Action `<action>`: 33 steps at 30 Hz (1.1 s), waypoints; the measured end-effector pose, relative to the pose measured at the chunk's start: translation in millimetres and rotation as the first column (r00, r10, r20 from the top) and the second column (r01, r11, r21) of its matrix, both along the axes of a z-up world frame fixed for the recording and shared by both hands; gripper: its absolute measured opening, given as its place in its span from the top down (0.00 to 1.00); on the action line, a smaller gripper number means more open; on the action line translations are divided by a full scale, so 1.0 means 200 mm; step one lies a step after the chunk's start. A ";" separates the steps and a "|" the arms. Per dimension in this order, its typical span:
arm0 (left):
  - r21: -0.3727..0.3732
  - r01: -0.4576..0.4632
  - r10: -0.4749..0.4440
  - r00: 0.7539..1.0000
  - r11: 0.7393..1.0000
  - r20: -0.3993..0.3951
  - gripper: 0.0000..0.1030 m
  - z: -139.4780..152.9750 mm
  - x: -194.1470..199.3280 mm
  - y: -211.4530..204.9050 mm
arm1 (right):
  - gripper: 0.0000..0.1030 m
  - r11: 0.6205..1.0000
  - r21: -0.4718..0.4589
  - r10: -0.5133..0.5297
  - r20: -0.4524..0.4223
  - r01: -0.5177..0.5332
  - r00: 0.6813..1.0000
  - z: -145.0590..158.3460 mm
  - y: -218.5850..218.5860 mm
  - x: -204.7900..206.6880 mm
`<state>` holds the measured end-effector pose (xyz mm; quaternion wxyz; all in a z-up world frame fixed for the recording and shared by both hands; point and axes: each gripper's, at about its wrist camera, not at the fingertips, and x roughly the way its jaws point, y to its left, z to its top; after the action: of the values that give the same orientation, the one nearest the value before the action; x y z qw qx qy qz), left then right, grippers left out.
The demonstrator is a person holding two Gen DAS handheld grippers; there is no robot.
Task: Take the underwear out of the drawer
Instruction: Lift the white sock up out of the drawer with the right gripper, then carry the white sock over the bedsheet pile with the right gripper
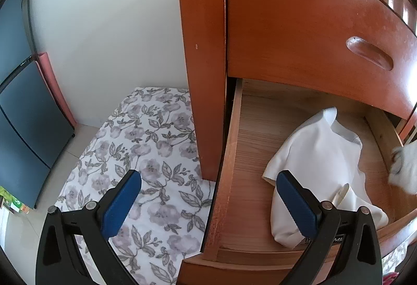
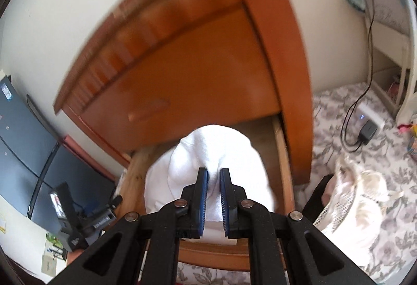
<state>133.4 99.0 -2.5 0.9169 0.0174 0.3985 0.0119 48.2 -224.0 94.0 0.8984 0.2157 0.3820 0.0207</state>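
Note:
The wooden drawer [image 1: 234, 154] of an orange-brown dresser stands pulled out. A cream-white folded garment [image 1: 312, 154] lies on its floor. My left gripper [image 1: 208, 196] is open and empty, hanging over the drawer's left front corner, with one blue pad over the bedding and one over the garment. My right gripper [image 2: 213, 175] is shut on white ribbed underwear [image 2: 216, 152], which is bunched and lifted above the drawer [image 2: 282, 154]. In the left wrist view that bundle is a white blur [image 1: 404, 167] at the right edge.
The closed upper drawer front with its recessed handle [image 1: 368, 53] overhangs the open drawer. Floral bedding [image 1: 146, 154] lies on both sides of the dresser. A dark blue cabinet [image 1: 23, 115] stands left. A charger and cable [image 2: 365, 134] and a pale blurred cloth [image 2: 351, 193] are to the right.

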 end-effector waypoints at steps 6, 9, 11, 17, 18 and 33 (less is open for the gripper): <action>0.011 -0.004 0.004 1.000 1.000 0.002 0.00 0.01 0.00 0.00 | 0.90 0.999 -0.037 -0.033 0.099 0.037 0.995 0.20 -0.04 -0.10; 0.007 0.000 -0.001 1.000 1.000 0.006 0.00 0.01 -0.01 -0.01 | 0.90 0.996 -0.063 -0.055 0.145 0.065 0.988 0.30 -0.07 -0.15; -0.004 0.000 0.000 1.000 1.000 0.012 0.00 0.02 -0.01 -0.01 | 0.90 0.993 -0.076 -0.078 0.171 0.092 0.982 0.35 -0.10 -0.18; -0.030 -0.004 0.005 0.999 1.000 0.035 0.00 0.04 -0.01 0.00 | 0.90 0.969 -0.130 -0.176 0.233 0.210 0.956 0.49 -0.21 -0.31; -0.030 -0.002 0.003 0.999 1.000 0.035 0.00 0.04 -0.01 -0.01 | 0.90 0.964 -0.140 -0.188 0.238 0.225 0.953 0.51 -0.23 -0.33; -0.029 0.000 0.001 0.999 1.000 0.033 0.00 0.04 -0.01 -0.01 | 0.90 0.800 -0.300 -0.514 0.105 0.520 0.851 0.32 -0.61 -0.42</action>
<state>130.9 96.7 5.6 0.9236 0.0038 0.3833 0.0067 -36.6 -345.5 158.2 0.8962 0.1640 0.2985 -0.2844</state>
